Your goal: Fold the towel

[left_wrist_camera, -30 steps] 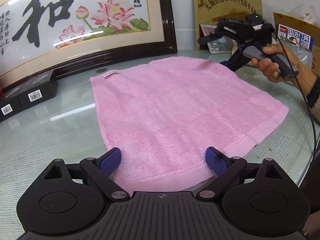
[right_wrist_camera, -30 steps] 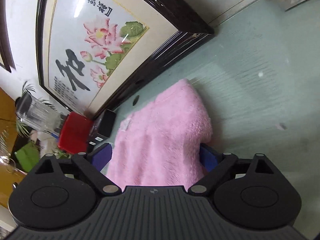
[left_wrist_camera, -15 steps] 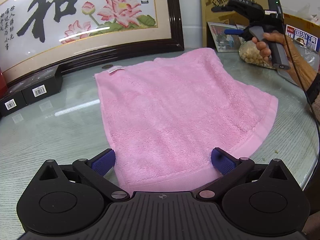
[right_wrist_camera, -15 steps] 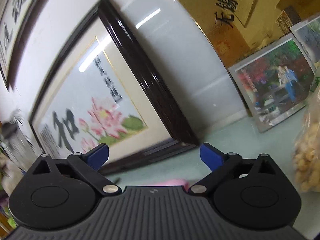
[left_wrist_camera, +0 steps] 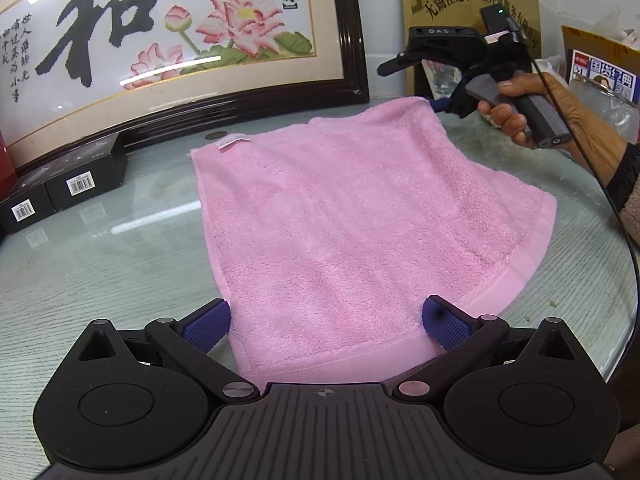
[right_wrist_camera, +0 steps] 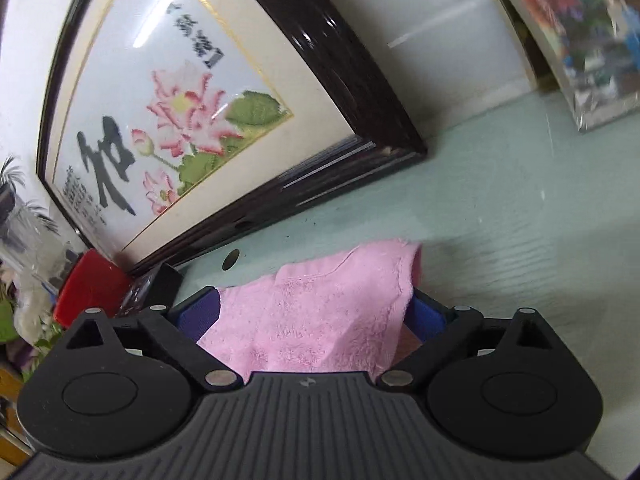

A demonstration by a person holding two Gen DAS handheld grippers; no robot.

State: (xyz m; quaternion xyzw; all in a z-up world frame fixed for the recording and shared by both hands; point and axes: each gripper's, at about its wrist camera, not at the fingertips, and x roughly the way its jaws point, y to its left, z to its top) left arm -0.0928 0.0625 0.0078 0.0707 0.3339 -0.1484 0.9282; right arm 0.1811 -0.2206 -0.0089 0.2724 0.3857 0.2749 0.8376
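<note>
A pink towel (left_wrist_camera: 360, 220) lies spread on the glass table (left_wrist_camera: 100, 264). My left gripper (left_wrist_camera: 326, 320) is open, its blue pads either side of the towel's near edge. My right gripper (right_wrist_camera: 312, 316) is open over the towel's far right corner (right_wrist_camera: 320, 304), which lies raised between its blue pads. In the left wrist view the right gripper (left_wrist_camera: 440, 102) sits at that far corner, held by a hand. A white label (left_wrist_camera: 232, 142) marks the towel's far left corner.
A framed lotus picture (left_wrist_camera: 180, 40) leans at the back. Black boxes (left_wrist_camera: 64, 192) stand at left, a red box (right_wrist_camera: 90, 284) beyond them. A framed photo (right_wrist_camera: 580, 40), a cardboard box (left_wrist_camera: 472, 4) and bags (left_wrist_camera: 600, 92) stand at the right back. The table edge curves at right.
My right gripper has swung back down from facing the wall to the towel's far right corner. The left gripper has stayed open at the near edge.
</note>
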